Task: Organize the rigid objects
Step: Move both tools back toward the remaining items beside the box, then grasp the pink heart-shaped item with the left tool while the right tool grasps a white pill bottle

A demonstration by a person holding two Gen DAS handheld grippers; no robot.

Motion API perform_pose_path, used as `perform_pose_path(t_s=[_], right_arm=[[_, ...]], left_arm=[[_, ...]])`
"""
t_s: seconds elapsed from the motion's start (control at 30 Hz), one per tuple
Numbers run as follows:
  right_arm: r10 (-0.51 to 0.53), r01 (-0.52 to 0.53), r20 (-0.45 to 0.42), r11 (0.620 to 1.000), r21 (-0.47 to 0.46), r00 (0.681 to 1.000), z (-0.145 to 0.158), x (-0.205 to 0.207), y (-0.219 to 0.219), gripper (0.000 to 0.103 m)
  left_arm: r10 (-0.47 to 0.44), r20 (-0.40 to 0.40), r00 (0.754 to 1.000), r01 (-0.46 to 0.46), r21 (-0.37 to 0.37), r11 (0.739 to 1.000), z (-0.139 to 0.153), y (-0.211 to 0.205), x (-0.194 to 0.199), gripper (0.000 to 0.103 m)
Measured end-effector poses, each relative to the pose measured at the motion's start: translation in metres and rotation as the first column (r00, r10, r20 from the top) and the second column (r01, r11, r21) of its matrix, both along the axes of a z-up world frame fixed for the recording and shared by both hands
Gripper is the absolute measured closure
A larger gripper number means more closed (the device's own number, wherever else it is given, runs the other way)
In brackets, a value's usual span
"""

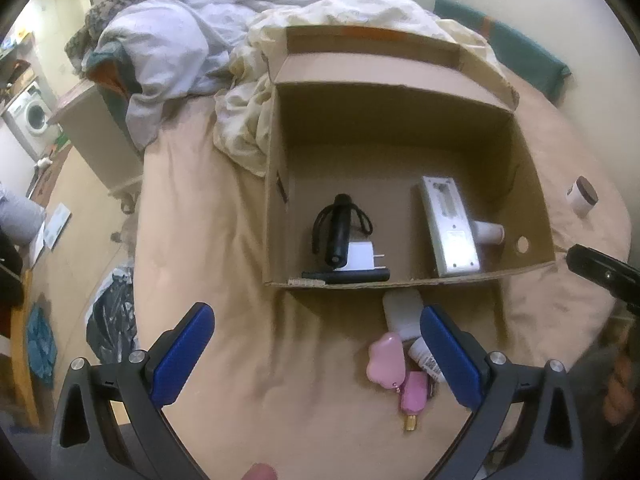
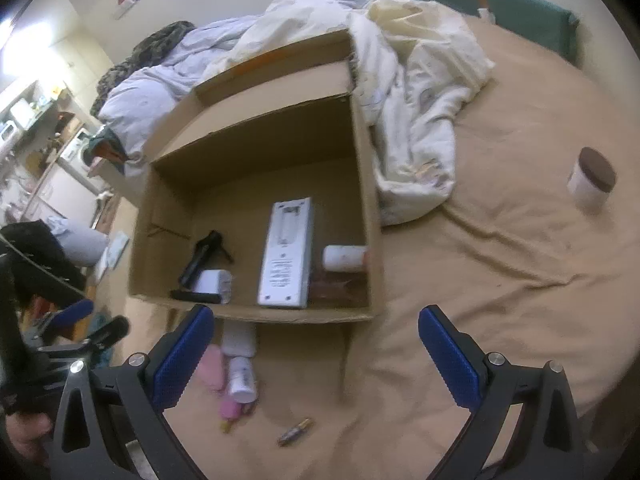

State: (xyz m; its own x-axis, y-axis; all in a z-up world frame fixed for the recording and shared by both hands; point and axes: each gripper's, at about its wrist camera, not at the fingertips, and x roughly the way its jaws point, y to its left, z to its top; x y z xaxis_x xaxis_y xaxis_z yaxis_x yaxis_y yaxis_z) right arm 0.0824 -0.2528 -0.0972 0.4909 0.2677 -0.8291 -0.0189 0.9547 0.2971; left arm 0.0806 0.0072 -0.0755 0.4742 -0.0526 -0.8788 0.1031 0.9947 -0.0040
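Both grippers are hovering low over the tan bedsheet [image 1: 224,240], just short of the cardboard box [image 1: 280,128]. Left gripper [image 1: 316,356] is standing with jaws spread wide, holding nothing; right gripper [image 2: 316,360] is likewise gaping and empty.

Box is already carrying a black flashlight [image 1: 340,228], a white plug [image 1: 362,258], a black pen-like stick [image 1: 348,275] along the near wall, a white remote [image 1: 448,224] and a small white tube [image 1: 488,233].

Loose items are lying in a cluster just outside the near wall: a white flat case [image 1: 402,312], a pink cloud-shaped charm [image 1: 385,358], a pink tag [image 1: 414,394] with a brass tip, a white bottle [image 2: 241,380]. A small battery [image 2: 295,432] is lying alone nearer the right gripper. A white jar with a brown lid [image 2: 592,182] is sitting well apart on the far right of the bed.

Judgement: packing is partway done, and the near cluster looks like the next pick. Left gripper's right finger [image 1: 450,356] is overlapping the bottle and case in view, so it is probably closest. Taking one piece at a time is looking wise, since the pieces are touching and the soft sheet may let them tip or slide. Straddling the case across its narrow side, then lifting clear of the wall before dropping, should be avoiding a snag on the cardboard edge
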Motion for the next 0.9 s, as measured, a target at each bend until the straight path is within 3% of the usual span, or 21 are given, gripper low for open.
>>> perform_pose_path(t_s=[0.27, 0.37, 0.43, 0.6, 0.73, 0.8, 0.83, 0.9], right_arm=[[0.069, -0.066, -0.058, 0.997, 0.044, 0.996, -0.013, 0.005, 0.015, 0.000], [0.079, -0.077, -0.073, 0.996, 0.036, 0.994, -0.017, 0.007, 0.020, 0.000], [0.082, -0.079, -0.083, 0.996, 0.035, 0.993, -0.020, 0.008, 0.021, 0.000], [0.072, -0.067, -0.100, 0.996, 0.052, 0.992, -0.023, 0.009, 0.016, 0.000], [0.080, -0.074, -0.108, 0.996, 0.055, 0.991, -0.025, 0.010, 0.016, 0.000], [0.083, -0.077, -0.117, 0.996, 0.054, 0.990, -0.027, 0.011, 0.017, 0.000], [0.084, -0.078, -0.123, 0.995, 0.055, 0.989, -0.028, 0.012, 0.017, 0.000], [0.091, -0.084, -0.133, 0.995, 0.062, 0.987, -0.030, 0.013, 0.019, 0.000]], left_arm=[[-0.024, -0.138, 0.990, 0.014, -0.073, 0.997, -0.030, -0.006, 0.007, 0.001], [-0.053, -0.192, 0.980, 0.035, -0.097, 0.995, -0.046, -0.018, 0.009, 0.007], [-0.088, -0.243, 0.966, 0.066, -0.097, 0.993, -0.063, -0.032, 0.009, 0.017], [-0.073, -0.352, 0.933, 0.032, -0.121, 0.992, -0.100, -0.041, 0.010, 0.022], [-0.062, -0.409, 0.911, 0.005, -0.137, 0.990, -0.118, -0.042, 0.014, 0.054], [-0.054, -0.416, 0.908, -0.002, -0.132, 0.991, -0.121, -0.040, 0.014, 0.058], [-0.054, -0.415, 0.908, -0.003, -0.137, 0.991, -0.121, -0.040, 0.013, 0.068], [-0.060, -0.411, 0.910, -0.002, -0.148, 0.989, -0.117, -0.040, 0.012, 0.070]])
